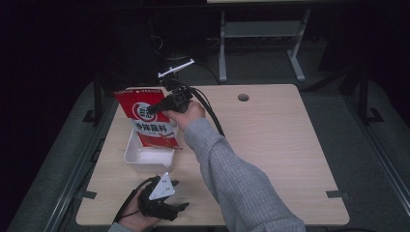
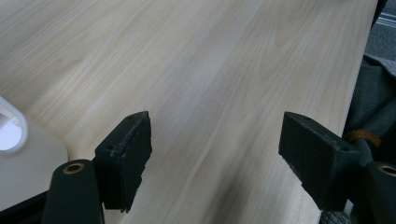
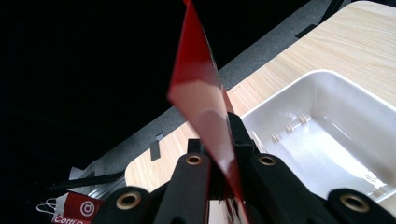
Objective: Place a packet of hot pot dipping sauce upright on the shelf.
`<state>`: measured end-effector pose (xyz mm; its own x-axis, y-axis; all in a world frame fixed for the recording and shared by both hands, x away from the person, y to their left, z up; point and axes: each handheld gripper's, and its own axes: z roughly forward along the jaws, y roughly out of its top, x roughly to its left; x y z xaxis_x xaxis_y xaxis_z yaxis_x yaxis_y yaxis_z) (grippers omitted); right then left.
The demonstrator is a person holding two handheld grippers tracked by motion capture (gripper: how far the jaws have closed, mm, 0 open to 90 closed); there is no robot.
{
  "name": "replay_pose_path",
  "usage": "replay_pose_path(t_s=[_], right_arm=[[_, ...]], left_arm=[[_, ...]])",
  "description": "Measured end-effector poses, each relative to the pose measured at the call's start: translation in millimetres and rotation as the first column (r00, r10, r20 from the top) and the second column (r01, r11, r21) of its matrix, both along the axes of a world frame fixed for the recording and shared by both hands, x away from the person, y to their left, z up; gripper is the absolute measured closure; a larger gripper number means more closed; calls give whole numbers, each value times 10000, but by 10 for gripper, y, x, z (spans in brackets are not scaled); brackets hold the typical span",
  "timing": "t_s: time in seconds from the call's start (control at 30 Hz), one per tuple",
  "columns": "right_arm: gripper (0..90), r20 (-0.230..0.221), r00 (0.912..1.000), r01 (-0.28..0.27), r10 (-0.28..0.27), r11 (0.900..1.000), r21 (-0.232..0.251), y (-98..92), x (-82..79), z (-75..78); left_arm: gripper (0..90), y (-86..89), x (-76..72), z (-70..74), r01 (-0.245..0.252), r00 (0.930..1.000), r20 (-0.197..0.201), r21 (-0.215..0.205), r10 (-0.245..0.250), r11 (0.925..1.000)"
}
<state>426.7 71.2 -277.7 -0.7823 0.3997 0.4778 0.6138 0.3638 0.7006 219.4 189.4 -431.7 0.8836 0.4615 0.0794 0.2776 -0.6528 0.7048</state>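
A red and white packet point(image 1: 147, 118) with printed characters hangs over the white tray point(image 1: 131, 153) at the table's left. My right gripper point(image 1: 155, 108) is shut on the packet near its upper part. In the right gripper view the thin red packet point(image 3: 205, 98) is pinched edge-on between the black jaws, and the white tray point(image 3: 359, 93) lies below to the right. My left gripper point(image 1: 181, 194) rests near the front edge of the table. Its jaws stand wide apart over bare wood, with nothing between the pads point(image 2: 128, 154).
The wooden table point(image 1: 270, 145) stretches bare to the right, with a round cable hole point(image 1: 243, 97) near its far edge. A white clip-like piece point(image 1: 175, 68) stands behind the table. Dark floor and desk legs lie beyond. A corner of the tray point(image 2: 14, 135) is close to my left gripper.
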Motion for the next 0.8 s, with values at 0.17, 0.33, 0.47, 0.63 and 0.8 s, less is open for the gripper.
replay_pose_path(t_s=[0.17, 0.33, 0.47, 0.63, 0.8], right_arm=[[884, 11, 9999, 151, -151, 9999, -21, 62, 19, -79], [884, -60, 9997, 218, -218, 9998, 13, 125, 40, -166], [884, -87, 9997, 212, -212, 9998, 45, 170, 39, -230], [884, -120, 9995, 283, -282, 9995, 106, 199, 32, -281], [884, -114, 9991, 400, -397, 9989, 255, 214, 23, -317]], left_arm=[[248, 2, 2, 0, -2, 10000, 9, -5, 2, 10000], [248, 5, 5, -2, -4, 10000, 3, -7, 4, 10000], [248, 7, 7, 0, 18, 10000, 7, 8, -18, 10000], [246, -2, 3, 0, 41, 10000, 4, -23, -41, 10000], [245, 1, 5, 0, 46, 10000, 10, 9, -46, 10000]])
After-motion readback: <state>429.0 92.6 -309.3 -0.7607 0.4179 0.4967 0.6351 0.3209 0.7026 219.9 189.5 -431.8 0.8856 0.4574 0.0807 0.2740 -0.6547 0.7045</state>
